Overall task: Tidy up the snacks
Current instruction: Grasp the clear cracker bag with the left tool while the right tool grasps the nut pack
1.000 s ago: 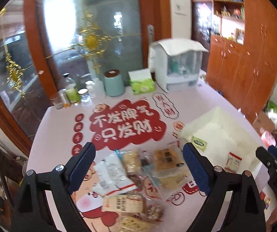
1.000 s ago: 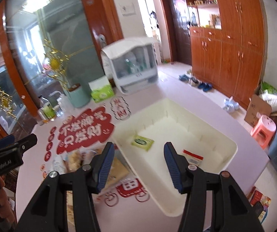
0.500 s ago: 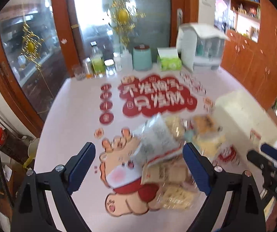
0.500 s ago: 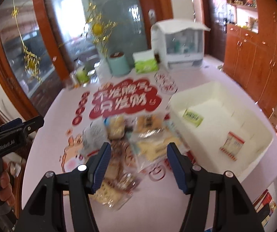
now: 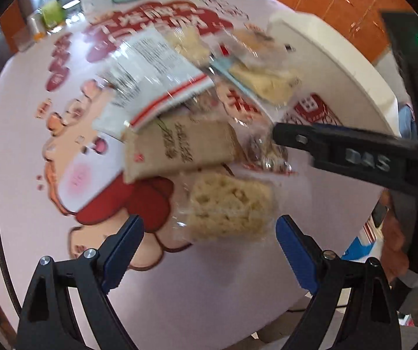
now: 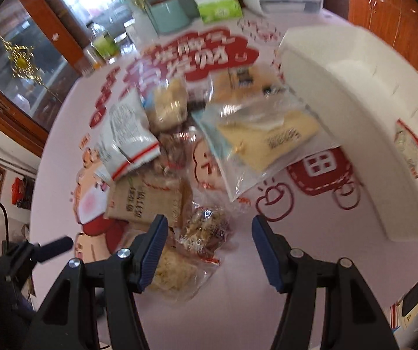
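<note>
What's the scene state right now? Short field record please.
surface: pink printed table cover
snacks: loose pile of wrapped packets on the cover
nearest left hand-held gripper: puffed rice cake packet, between open jaws, not gripped
nearest right hand-held gripper: nut bar packet, not gripped
bin: white tray beside the pile, a red-edged packet inside
image: motion-blurred

White Chinese characters "不发脾气 只发财" stand on the red cloud (image 6: 197,58) printed on the counter (image 6: 267,277), and "DAS" is embossed on the right claw (image 5: 366,162); the packet print is blurred.
</note>
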Action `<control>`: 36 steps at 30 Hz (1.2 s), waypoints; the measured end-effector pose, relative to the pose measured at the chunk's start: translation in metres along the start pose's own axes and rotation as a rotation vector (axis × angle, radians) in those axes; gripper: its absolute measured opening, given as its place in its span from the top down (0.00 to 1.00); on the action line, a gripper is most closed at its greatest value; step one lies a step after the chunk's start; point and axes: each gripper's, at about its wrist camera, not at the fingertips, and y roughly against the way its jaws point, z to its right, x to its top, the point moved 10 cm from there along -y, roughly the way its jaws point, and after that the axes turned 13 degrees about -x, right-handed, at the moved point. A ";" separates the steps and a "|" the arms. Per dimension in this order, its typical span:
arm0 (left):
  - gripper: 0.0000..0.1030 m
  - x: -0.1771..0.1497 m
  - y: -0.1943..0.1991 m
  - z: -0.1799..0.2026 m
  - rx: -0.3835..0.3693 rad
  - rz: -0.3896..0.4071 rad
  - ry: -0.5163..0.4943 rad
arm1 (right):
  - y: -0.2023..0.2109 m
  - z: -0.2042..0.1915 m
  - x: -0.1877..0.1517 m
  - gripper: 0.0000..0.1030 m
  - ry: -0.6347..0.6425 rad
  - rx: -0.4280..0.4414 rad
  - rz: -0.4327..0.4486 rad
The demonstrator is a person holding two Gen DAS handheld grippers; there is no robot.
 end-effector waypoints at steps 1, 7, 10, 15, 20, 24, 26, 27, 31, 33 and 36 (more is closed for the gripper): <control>0.11 -0.001 -0.005 0.001 -0.005 -0.005 0.003 | -0.008 -0.002 -0.002 0.41 0.003 -0.003 -0.020; 0.12 -0.005 -0.029 0.005 -0.033 -0.045 0.026 | -0.042 -0.009 -0.014 0.42 -0.005 0.021 -0.144; 0.12 -0.004 -0.039 0.007 -0.005 -0.054 0.013 | -0.046 -0.010 -0.018 0.43 -0.009 0.043 -0.162; 0.11 0.005 -0.047 0.011 0.019 -0.051 0.004 | -0.044 -0.011 -0.022 0.52 0.019 0.073 -0.178; 0.07 0.007 -0.058 0.017 0.071 -0.070 -0.030 | -0.038 0.008 -0.028 0.53 0.008 0.064 -0.188; 0.03 0.007 -0.063 0.017 0.113 -0.081 -0.058 | -0.037 0.027 -0.031 0.53 -0.007 0.043 -0.180; 0.01 0.008 -0.066 0.017 0.119 -0.082 -0.047 | -0.039 0.032 -0.028 0.53 -0.017 0.039 -0.178; 0.00 0.008 -0.067 0.017 0.119 -0.083 -0.038 | -0.039 0.036 -0.029 0.53 -0.021 0.039 -0.178; 0.00 0.004 -0.070 0.016 0.114 -0.089 -0.016 | -0.037 0.046 -0.033 0.53 -0.023 0.042 -0.182; 0.00 0.001 -0.074 0.014 0.099 -0.099 0.008 | -0.036 0.050 -0.037 0.53 -0.016 0.043 -0.181; 0.00 -0.001 -0.078 0.014 0.080 -0.107 0.046 | -0.035 0.050 -0.039 0.53 -0.006 0.037 -0.178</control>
